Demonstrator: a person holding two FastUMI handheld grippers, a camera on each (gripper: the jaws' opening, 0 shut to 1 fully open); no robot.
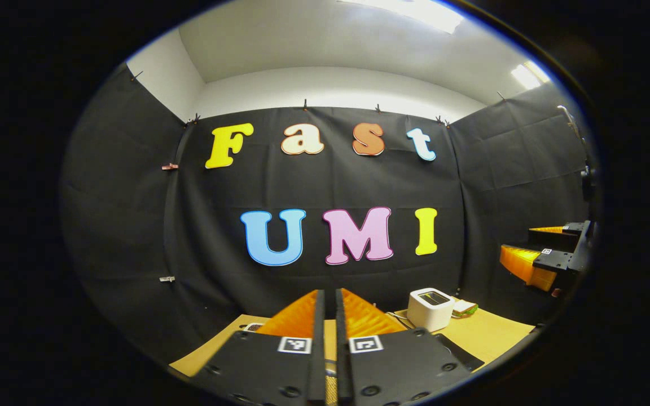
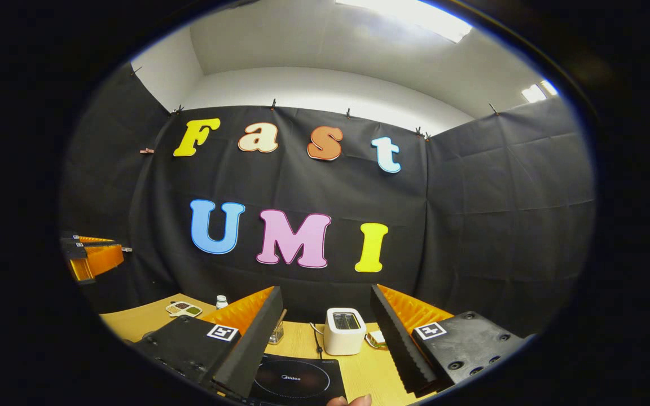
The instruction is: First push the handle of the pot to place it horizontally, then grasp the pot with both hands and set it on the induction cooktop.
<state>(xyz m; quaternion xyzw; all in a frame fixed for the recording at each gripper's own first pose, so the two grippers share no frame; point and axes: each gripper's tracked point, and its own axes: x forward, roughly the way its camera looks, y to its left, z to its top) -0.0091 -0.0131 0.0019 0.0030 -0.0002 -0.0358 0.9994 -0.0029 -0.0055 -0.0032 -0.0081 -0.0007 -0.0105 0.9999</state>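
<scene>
In the left gripper view, the left hand-held gripper [image 1: 329,316] has its 2 fingers drawn nearly together, a thin slit between them and nothing held, raised above the wooden worktop [image 1: 488,332]. In the right gripper view, the right hand-held gripper [image 2: 325,321] stands wide and holds nothing, and a fingertip [image 2: 350,401] shows at the bottom edge. Between its fingers lies the black induction cooktop [image 2: 297,380], flat on the worktop. Just behind the cooktop stands a white toaster [image 2: 345,331], with a small glass jar [image 2: 275,332] to its left. Farther left sit a white bottle [image 2: 221,301] and a divided dish [image 2: 184,308]. I cannot tell where the pot is.
</scene>
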